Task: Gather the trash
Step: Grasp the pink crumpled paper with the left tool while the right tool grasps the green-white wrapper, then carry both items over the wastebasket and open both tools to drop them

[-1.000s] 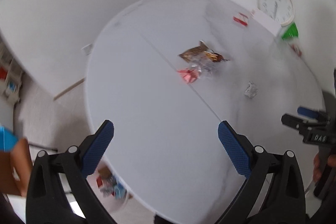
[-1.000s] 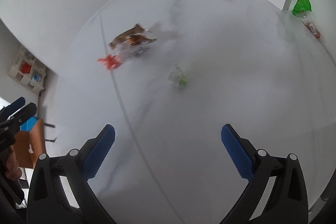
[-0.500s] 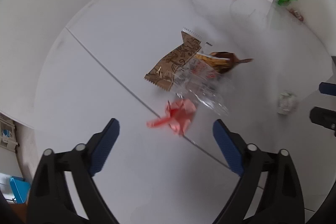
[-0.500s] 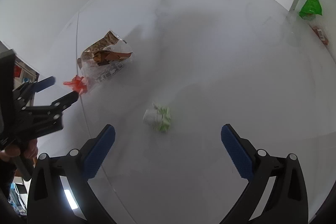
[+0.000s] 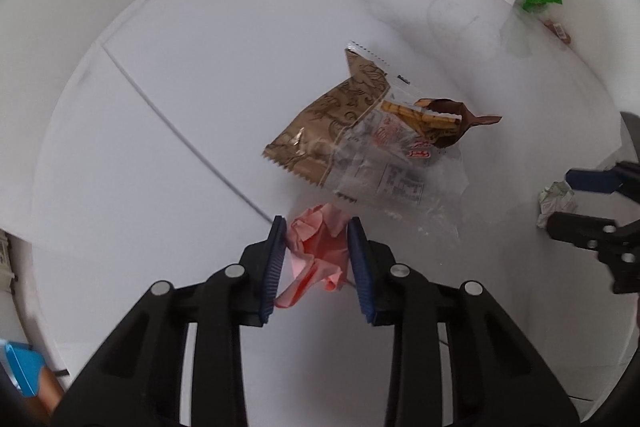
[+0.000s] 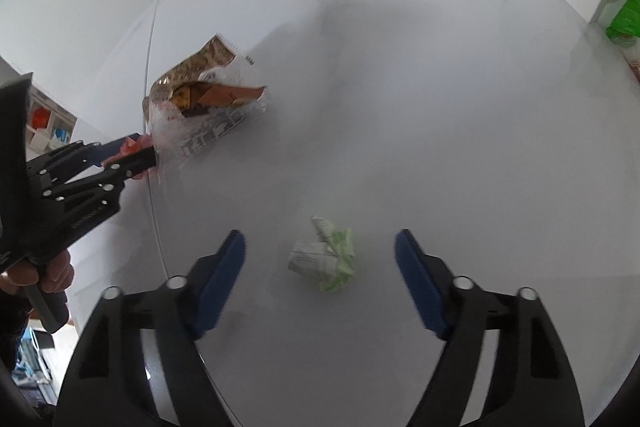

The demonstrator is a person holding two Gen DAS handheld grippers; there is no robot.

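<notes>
The left gripper (image 5: pixel 317 259) has its jaws pressed onto the crumpled pink wrapper (image 5: pixel 318 253), which lies on the seam across the middle of the surface (image 5: pixel 168 187), while the right gripper (image 6: pixel 320 267) holds its jaws wide apart on either side of the green-and-white paper wad (image 6: pixel 326 259) toward the near edge. Nothing looks collected yet: the brown snack bag (image 5: pixel 332 123) and clear plastic wrapper (image 5: pixel 396 175) lie mid-surface, touching the pink one.

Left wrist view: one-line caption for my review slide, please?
Left hand-held gripper closed on crumpled pink paper beside snack wrappers on the white table.
</notes>
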